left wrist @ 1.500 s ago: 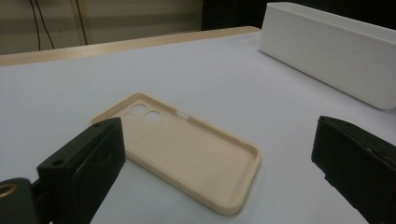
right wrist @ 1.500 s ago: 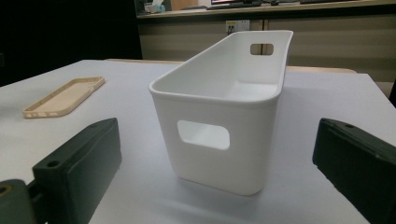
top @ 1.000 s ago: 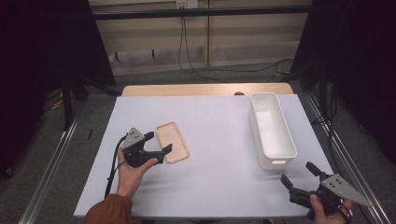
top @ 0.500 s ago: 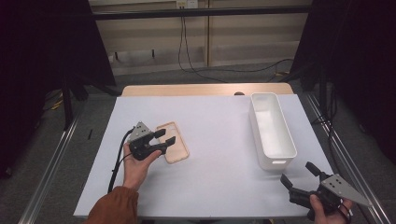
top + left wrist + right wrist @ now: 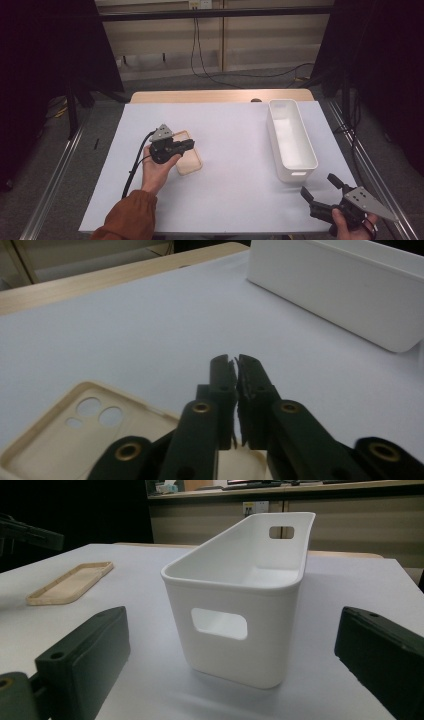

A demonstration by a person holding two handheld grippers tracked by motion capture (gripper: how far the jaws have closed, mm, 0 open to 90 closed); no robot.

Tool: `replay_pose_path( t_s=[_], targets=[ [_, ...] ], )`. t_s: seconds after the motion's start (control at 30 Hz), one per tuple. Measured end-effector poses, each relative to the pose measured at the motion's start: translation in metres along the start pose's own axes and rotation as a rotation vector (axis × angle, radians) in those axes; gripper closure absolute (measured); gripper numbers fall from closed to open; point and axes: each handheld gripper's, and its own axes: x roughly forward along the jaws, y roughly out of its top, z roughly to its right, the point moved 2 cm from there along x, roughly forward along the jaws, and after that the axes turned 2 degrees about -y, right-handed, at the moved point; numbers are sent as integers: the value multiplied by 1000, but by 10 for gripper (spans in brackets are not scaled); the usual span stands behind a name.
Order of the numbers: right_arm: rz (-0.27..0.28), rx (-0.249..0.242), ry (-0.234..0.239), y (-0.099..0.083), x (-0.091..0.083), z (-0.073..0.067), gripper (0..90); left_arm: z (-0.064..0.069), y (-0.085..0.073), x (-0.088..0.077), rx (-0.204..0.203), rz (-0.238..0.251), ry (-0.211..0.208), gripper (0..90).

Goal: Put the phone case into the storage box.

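No legible text, label, brand, number or sign appears in any view. The beige phone case (image 5: 187,159), the white bin (image 5: 291,140) and the desk's pale cover (image 5: 235,150) carry plain, unmarked surfaces; the wall outlet plate behind is too small to read.

Phone case (image 5: 188,159): on worktop (image 5: 235,145), left of centre.
Bin (image 5: 291,138): on worktop, right side, well apart from phone case.

bin (image 5: 240,595): smooth white plastic | phone case (image 5: 65,440): matt beige, perhaps rubbery | table edge (image 5: 220,96): pale wood
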Motion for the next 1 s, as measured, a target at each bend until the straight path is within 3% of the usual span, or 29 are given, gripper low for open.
replay_pose_path(
  t_s=[0.1,0.17,0.33,0.63,1.0],
  targets=[
    [-2,-2,1,0,0,0,10,0,3,8,-16,-29,-9,900],
    [-2,-2,2,0,0,0,10,1,6,17,-26,-81,-17,900],
    [-1,1,2,0,0,0,10,2,7,28,-32,-123,-41,900],
    [-2,2,4,0,0,0,10,-1,-3,46,-50,-219,-40,900],
    [-3,3,2,0,0,0,10,0,-8,57,-59,-279,-29,900]
  ],
)
